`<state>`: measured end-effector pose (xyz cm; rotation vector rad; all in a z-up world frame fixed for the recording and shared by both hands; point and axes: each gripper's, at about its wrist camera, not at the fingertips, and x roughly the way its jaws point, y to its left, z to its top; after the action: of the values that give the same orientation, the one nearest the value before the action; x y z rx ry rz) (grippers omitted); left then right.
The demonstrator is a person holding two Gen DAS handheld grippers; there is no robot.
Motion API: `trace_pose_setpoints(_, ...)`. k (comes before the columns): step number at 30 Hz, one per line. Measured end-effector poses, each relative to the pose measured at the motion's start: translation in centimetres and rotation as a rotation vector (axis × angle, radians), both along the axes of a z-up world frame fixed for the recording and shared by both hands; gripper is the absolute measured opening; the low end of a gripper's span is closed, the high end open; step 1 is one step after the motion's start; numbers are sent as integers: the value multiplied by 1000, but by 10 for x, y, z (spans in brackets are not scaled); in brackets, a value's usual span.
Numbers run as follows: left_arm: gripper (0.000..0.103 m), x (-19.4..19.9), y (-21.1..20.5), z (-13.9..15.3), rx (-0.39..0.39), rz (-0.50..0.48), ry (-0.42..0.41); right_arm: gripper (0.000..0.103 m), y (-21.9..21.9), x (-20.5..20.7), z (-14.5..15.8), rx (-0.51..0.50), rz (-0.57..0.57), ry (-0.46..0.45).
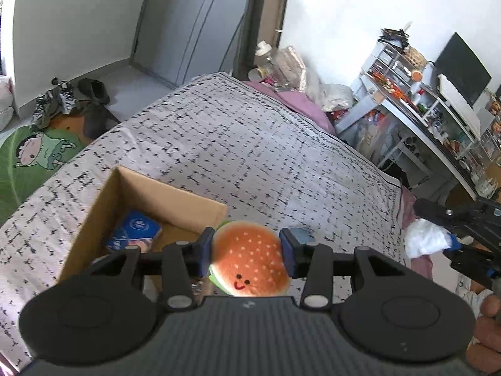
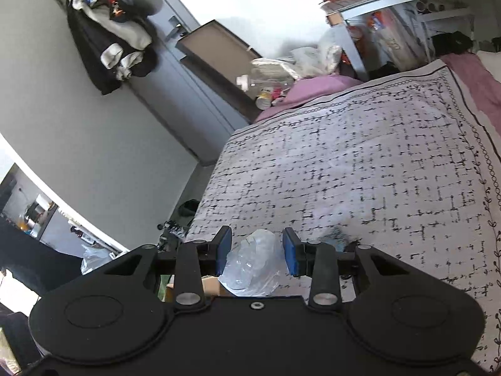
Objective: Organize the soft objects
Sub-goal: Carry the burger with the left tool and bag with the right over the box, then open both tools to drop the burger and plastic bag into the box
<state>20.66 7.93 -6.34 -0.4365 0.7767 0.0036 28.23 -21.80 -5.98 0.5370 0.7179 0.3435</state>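
Left gripper [image 1: 247,250] fingers pinch burger plush [image 1: 250,258] beside cardboard box [image 1: 175,194] rim; right gripper [image 2: 256,255] fingers apparently clamp clear bag [image 2: 255,263] above patterned bed [image 2: 375,172].

Left wrist view: taken from behind its fingers [image 1: 205,244], angled down across the bed [image 1: 238,144], box [image 1: 150,194] close below at left, door and desk beyond. Right wrist view: rolled sideways, aimed along the bed [image 2: 360,169] toward the door, fingers [image 2: 224,252] close in the foreground. Shared by both: bedspread, purple pillow, desk. The right gripper [image 1: 451,244] is seen at the left view's right edge.
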Motion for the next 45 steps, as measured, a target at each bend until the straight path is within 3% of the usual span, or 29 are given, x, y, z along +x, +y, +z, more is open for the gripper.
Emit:
trace_pose_setpoints(6,44,1,19,-11,-1,42,21,35,21,-5,6,0,47,-14)
trace_pose_setpoints(14,44,6,38,-28,-22,74,47,35,69,1,-17,-55,123,32)
trace_pose_setpoints(22,57,15,58,-49,-71,103,96,35,104,9,-29,-48,173,49)
trace_pose_setpoints(31,58,18,81,-62,-87,135,129,36,140,21,-48,-12,247,74)
trace_pose_setpoints(34,58,20,88,-65,-84,143,139,42,148,25,-52,11,276,82)
trace_pose_setpoints(36,58,21,90,-66,-81,147,147,62,148,28,-54,19,263,88)
trace_pose_setpoints(42,59,28,90,-67,-69,145,161,64,137,32,-59,3,214,122)
trace_pose_setpoints(45,70,29,87,-66,-54,147,169,65,131,28,-61,-9,217,140)
